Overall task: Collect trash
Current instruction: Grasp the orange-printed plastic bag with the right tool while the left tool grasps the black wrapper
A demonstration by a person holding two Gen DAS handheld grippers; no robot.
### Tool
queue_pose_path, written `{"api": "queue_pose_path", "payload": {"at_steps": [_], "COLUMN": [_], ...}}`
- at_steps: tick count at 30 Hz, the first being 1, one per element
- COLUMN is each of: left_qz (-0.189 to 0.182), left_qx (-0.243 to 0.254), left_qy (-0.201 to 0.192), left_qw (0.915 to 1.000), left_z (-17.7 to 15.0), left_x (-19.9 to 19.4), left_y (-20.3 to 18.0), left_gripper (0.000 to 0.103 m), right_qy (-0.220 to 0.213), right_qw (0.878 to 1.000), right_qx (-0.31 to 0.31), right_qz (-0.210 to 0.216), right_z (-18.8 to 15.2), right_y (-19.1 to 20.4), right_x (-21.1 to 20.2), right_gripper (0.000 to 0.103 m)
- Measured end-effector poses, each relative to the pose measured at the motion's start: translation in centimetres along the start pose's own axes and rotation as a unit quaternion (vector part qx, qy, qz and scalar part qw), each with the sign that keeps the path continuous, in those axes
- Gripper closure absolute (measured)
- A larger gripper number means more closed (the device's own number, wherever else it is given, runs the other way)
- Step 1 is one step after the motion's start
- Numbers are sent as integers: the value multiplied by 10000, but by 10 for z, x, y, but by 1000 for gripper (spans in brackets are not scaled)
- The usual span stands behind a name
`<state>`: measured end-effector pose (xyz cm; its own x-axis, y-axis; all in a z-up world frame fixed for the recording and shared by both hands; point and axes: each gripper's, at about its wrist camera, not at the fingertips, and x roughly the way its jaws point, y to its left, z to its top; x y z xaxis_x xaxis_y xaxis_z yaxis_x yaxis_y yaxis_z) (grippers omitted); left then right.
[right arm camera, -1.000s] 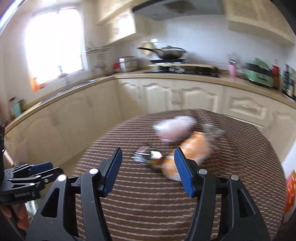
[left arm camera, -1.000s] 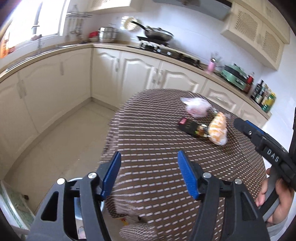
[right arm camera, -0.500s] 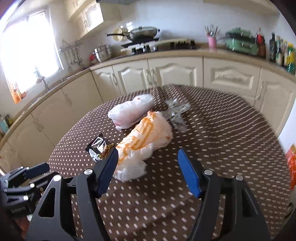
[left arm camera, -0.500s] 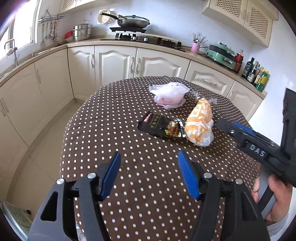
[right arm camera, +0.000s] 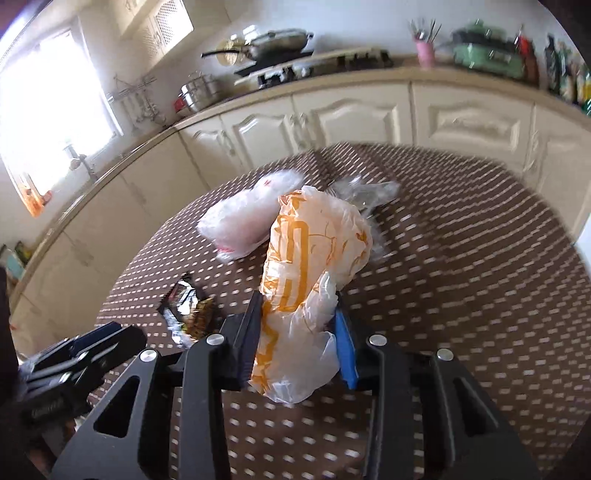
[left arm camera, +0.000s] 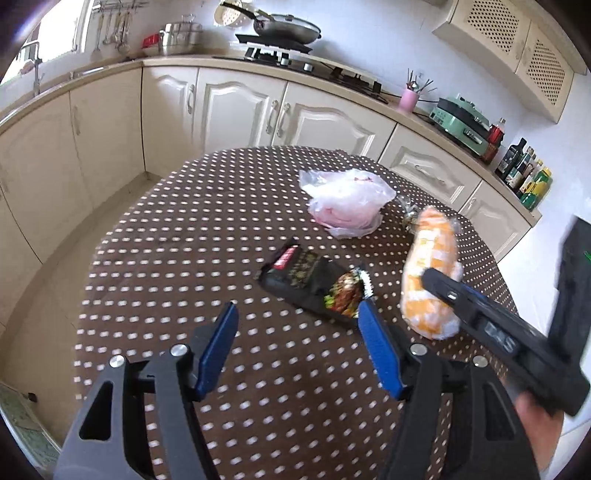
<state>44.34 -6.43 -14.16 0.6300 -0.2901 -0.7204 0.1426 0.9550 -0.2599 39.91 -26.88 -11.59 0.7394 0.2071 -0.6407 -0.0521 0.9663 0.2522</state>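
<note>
An orange-and-white plastic bag [right arm camera: 314,258] lies on the round dotted table [right arm camera: 461,277]; my right gripper [right arm camera: 299,314] is shut on its near end. The bag also shows in the left wrist view [left arm camera: 430,273], with the right gripper [left arm camera: 428,275] against it. A black snack wrapper [left arm camera: 314,282] lies just ahead of my left gripper [left arm camera: 297,314], which is open and empty above the table [left arm camera: 177,258]; the wrapper shows in the right wrist view [right arm camera: 188,310] too. A crumpled white plastic bag [left arm camera: 347,203] [right arm camera: 243,221] lies farther back. A clear wrapper [right arm camera: 364,192] lies behind the orange bag.
Cream kitchen cabinets [left arm camera: 236,107] and a counter with a hob and pan [left arm camera: 284,29], a pink cup [left arm camera: 408,99], a green appliance [left arm camera: 461,123] and bottles [left arm camera: 528,177] curve behind the table. Tiled floor [left arm camera: 59,266] lies to the left.
My right gripper has moved onto the orange bag and shut on its near end. My left gripper has moved closer to the black wrapper and stays open.
</note>
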Motion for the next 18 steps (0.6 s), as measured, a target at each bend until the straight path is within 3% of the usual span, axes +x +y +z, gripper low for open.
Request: {"api": "queue_pose_path", "payload": {"at_steps": [7, 14, 17, 18], "left_qz": [74, 744, 679, 588], "left_qx": [43, 453, 519, 523], "left_qy": [117, 261, 194, 175], "left_qw": [9999, 9959, 9962, 9967], "left_z": [16, 25, 24, 24], "left_x": [32, 60, 59, 57], "left_y": [-27, -44, -45, -44], "left_gripper": [37, 37, 56, 70], "right_qy": [-115, -37, -3, 2], "right_qw": [9998, 9997, 9996, 9995], "right_qx": [148, 201, 199, 186], "right_qz": [-18, 146, 223, 242], "right_z": [-5, 2, 4, 4], "right_y": [-11, -14, -15, -14], "right_x": [-4, 6, 9, 9], "right_gripper": [69, 69, 69, 69]}}
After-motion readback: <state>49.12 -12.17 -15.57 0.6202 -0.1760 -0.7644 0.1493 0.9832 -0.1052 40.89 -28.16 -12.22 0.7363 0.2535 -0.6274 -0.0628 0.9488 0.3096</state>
